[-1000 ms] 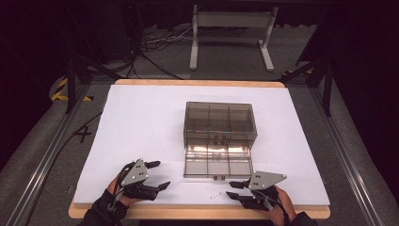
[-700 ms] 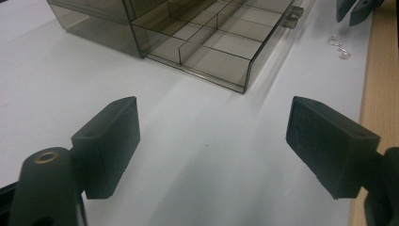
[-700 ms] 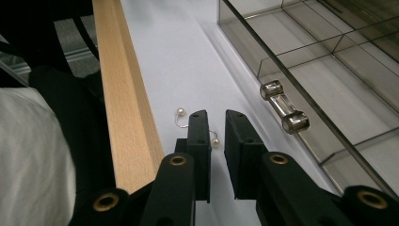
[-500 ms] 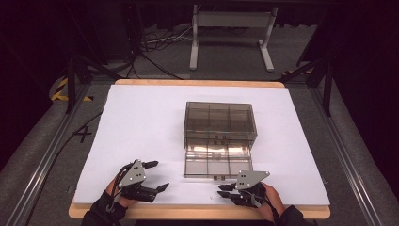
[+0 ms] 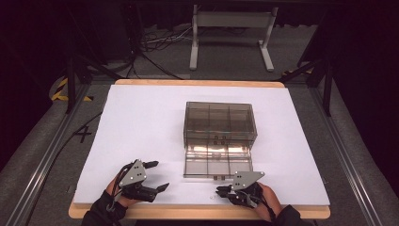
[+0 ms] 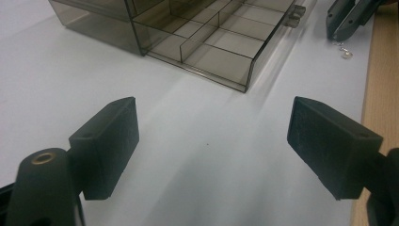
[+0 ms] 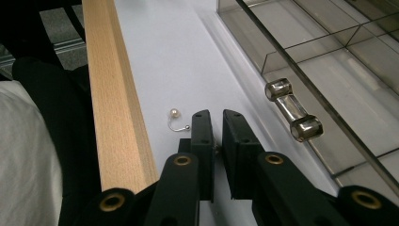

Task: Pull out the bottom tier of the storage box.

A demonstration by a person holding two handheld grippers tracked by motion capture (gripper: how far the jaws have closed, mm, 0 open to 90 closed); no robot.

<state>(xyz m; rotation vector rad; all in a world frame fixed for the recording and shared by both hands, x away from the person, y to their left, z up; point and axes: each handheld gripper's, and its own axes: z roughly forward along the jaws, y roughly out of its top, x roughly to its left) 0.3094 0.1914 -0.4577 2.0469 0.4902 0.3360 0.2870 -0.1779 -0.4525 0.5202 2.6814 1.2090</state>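
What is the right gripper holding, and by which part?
The right gripper is nearly shut on a pearl earring, apparently by the end of its wire hook; the pearl hangs free. The left gripper is open, holding nothing.

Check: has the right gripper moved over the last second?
Yes. In the high view the right gripper has slid left along the table's near edge, now below the open drawer's handle.
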